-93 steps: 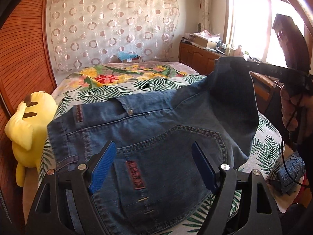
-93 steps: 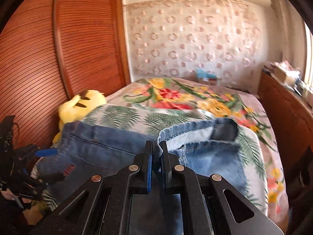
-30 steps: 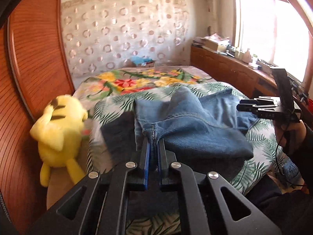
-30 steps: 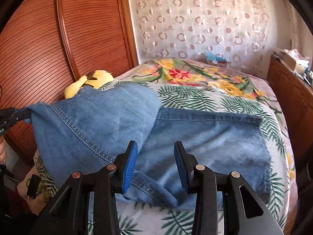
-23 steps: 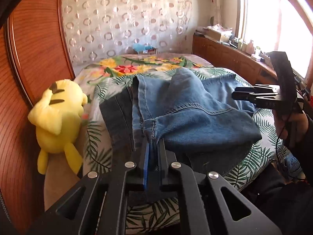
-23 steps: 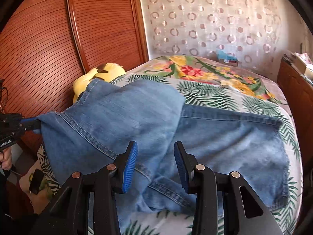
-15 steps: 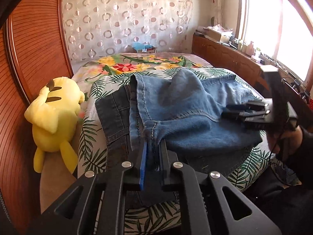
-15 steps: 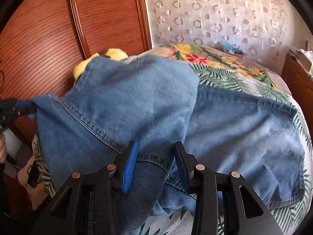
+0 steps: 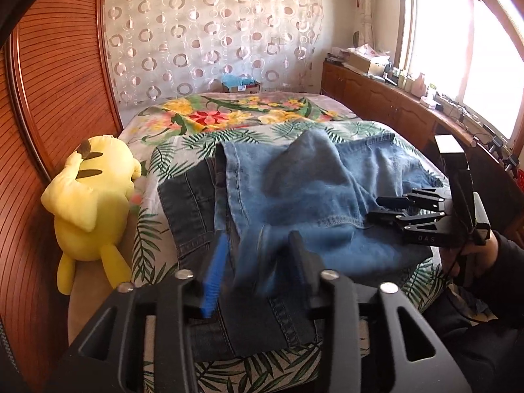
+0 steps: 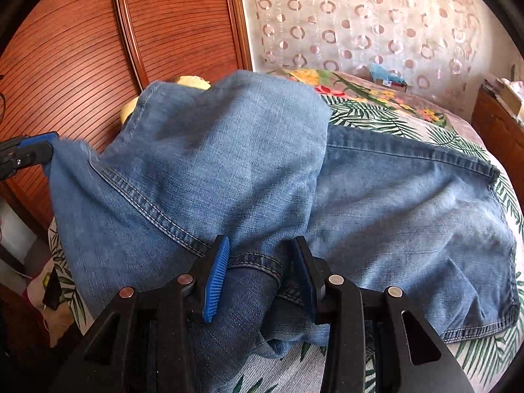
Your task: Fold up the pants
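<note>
Nearest, left hand-held gripper (image 9: pixel 255 263) just opening, jeans (image 9: pixel 304 196) hem dropping loose between the jaws, pinched shut a second ago. Right hand-held gripper (image 10: pixel 258 278) half open, gripping nothing. Farther out, denim bunched on the bed (image 9: pixel 249 114), fold half done, still needs flattening.

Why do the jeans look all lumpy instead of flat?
The blue jeans are not folded neatly: a hump of denim stands up in the middle and the edges lie crooked on the leafy bedspread. A darker pair pokes out underneath on the side by the yellow plush toy.
</note>
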